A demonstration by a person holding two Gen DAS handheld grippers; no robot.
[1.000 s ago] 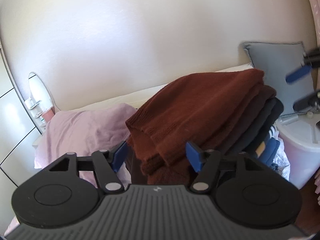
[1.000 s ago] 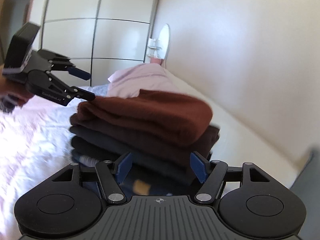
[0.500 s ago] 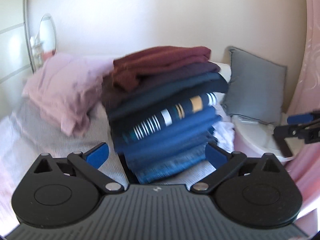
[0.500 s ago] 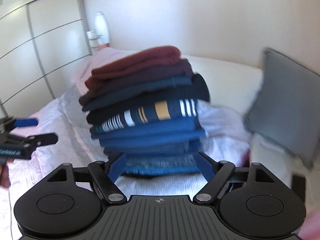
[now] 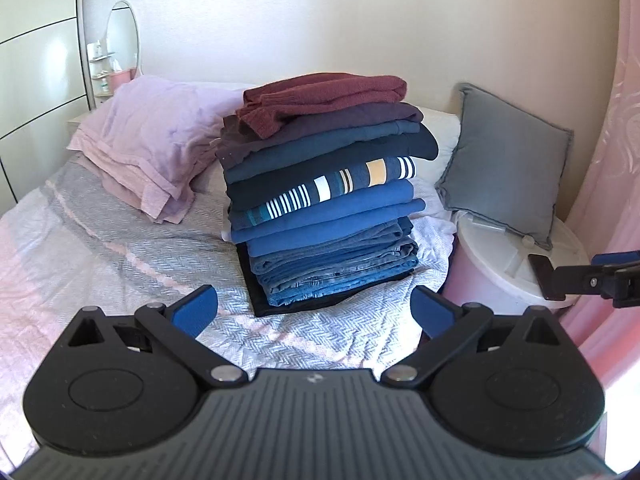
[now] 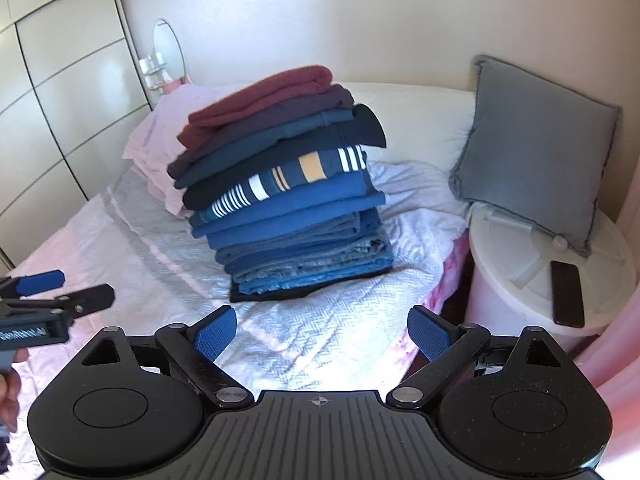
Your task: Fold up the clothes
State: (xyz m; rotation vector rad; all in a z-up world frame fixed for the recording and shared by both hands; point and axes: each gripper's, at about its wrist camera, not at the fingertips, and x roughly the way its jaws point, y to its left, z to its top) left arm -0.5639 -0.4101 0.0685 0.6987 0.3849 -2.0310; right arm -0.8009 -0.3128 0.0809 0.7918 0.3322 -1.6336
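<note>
A tall stack of folded clothes point(image 5: 324, 196) stands on the bed, with a maroon sweater point(image 5: 320, 96) on top, dark and striped tops below and jeans at the bottom; it also shows in the right wrist view point(image 6: 288, 208). My left gripper point(image 5: 314, 312) is open and empty, held back from the stack over the bedspread. My right gripper point(image 6: 322, 332) is open and empty, also short of the stack. The left gripper shows at the left edge of the right wrist view point(image 6: 60, 292); the right gripper shows at the right edge of the left wrist view point(image 5: 600, 272).
A lilac pillow point(image 5: 152, 136) lies left of the stack. A grey cushion point(image 5: 508, 160) leans on a white round tub point(image 5: 516, 272) beside the bed, with a dark phone point(image 6: 566, 292) on its lid. White wardrobe doors point(image 6: 60, 120) stand at left.
Both grippers have pulled back and down from the maroon sweater on top of the stack, and their jaws have opened wider. The whole stack is now in view.
</note>
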